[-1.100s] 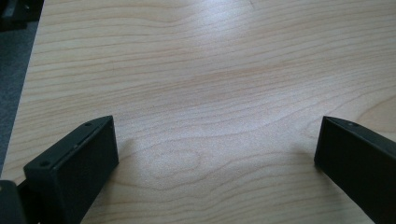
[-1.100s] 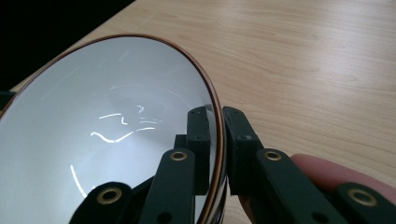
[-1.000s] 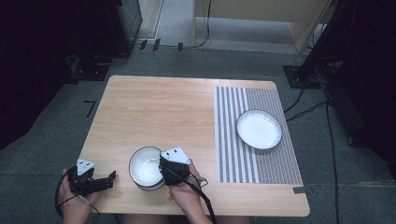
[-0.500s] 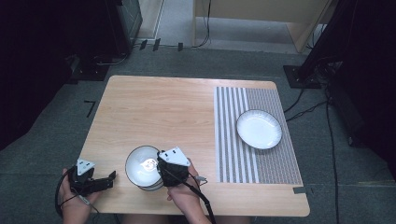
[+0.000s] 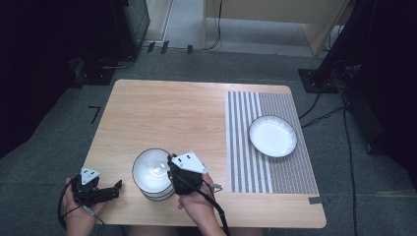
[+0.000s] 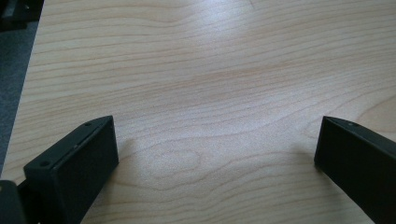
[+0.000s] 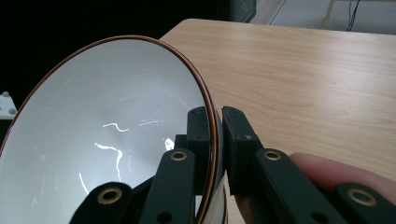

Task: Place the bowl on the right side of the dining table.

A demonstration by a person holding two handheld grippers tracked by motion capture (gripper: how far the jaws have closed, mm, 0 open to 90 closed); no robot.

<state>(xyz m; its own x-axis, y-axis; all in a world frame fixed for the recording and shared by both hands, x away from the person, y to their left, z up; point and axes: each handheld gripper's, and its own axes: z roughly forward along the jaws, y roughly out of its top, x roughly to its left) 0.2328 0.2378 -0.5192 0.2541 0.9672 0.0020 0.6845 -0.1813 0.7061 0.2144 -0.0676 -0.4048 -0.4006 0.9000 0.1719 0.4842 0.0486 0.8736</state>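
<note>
A white bowl (image 5: pixel 153 170) with a brown rim tops a short stack of bowls near the table's front edge. My right gripper (image 5: pixel 171 169) is shut on that top bowl's right rim; in the right gripper view the rim (image 7: pixel 211 122) runs between the two closed jaws, and the bowl (image 7: pixel 107 135) tilts up off the stack. My left gripper (image 5: pixel 116 186) rests low at the front left corner, jaws wide apart over bare wood (image 6: pixel 215 121), holding nothing. A white plate (image 5: pixel 273 136) lies on the striped mat (image 5: pixel 246 147) at the right.
The wooden table (image 5: pixel 162 113) is bare across its back and middle. Cables and dark stands sit on the floor beyond the table's far and right edges. A strip of tape (image 5: pixel 315 200) marks the mat's front right corner.
The right gripper has raised and tilted the top bowl slightly, shifting it a little left and up. The left gripper has stayed put.
</note>
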